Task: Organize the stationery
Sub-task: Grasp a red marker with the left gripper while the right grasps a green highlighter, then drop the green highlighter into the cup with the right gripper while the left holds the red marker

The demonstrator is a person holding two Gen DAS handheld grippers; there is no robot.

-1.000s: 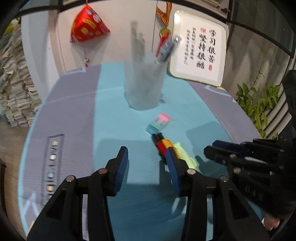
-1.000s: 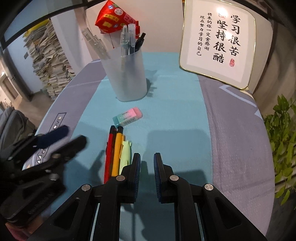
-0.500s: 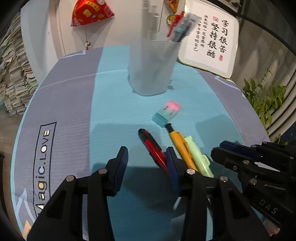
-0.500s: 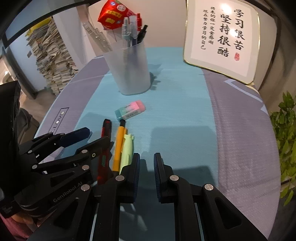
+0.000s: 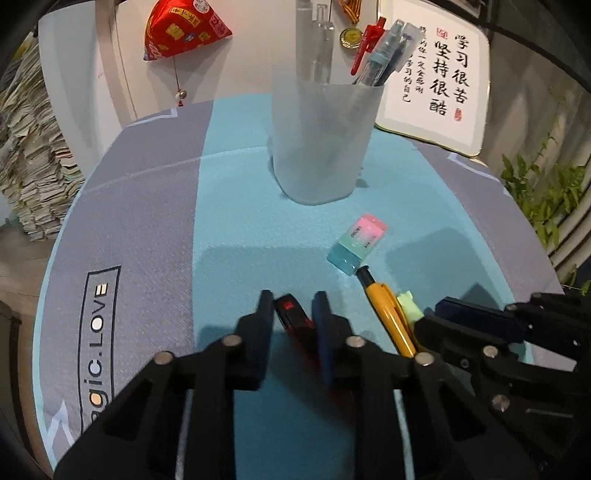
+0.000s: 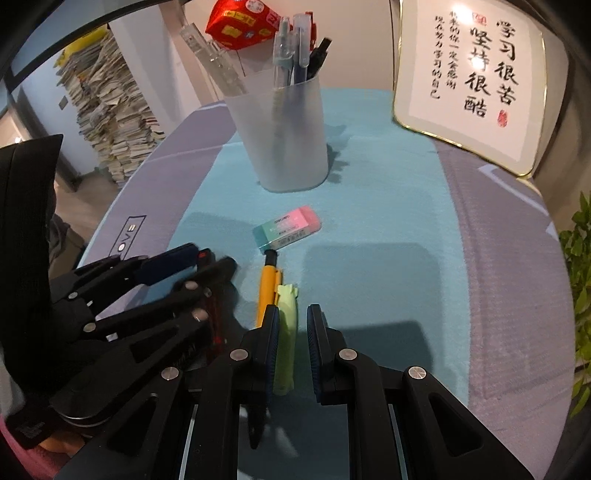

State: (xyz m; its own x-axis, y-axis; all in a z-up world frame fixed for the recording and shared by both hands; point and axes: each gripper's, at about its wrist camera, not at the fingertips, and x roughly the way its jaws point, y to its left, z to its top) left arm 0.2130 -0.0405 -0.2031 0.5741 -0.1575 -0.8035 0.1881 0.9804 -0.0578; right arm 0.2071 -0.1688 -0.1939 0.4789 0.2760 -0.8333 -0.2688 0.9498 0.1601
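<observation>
A frosted pen cup (image 5: 321,136) (image 6: 282,133) with several pens stands at the back of the blue mat. A pink-and-teal eraser (image 5: 357,243) (image 6: 286,230) lies in front of it. My left gripper (image 5: 293,306) (image 6: 212,264) is low on the mat, its jaws close around a red pen (image 5: 293,314); contact is unclear. An orange pen (image 5: 388,314) (image 6: 266,286) and a green highlighter (image 6: 286,332) (image 5: 408,304) lie beside it. My right gripper (image 6: 291,317) (image 5: 461,314) is slightly open, its jaws either side of the highlighter.
A framed calligraphy board (image 6: 472,81) (image 5: 432,85) leans at the back right. A red pouch (image 5: 177,29) hangs on the wall. Paper stacks (image 6: 107,122) stand left of the table, a plant (image 5: 546,195) to the right.
My left gripper dropped to the mat and narrowed around the red pen. My right gripper moved left over the green highlighter and opened a little.
</observation>
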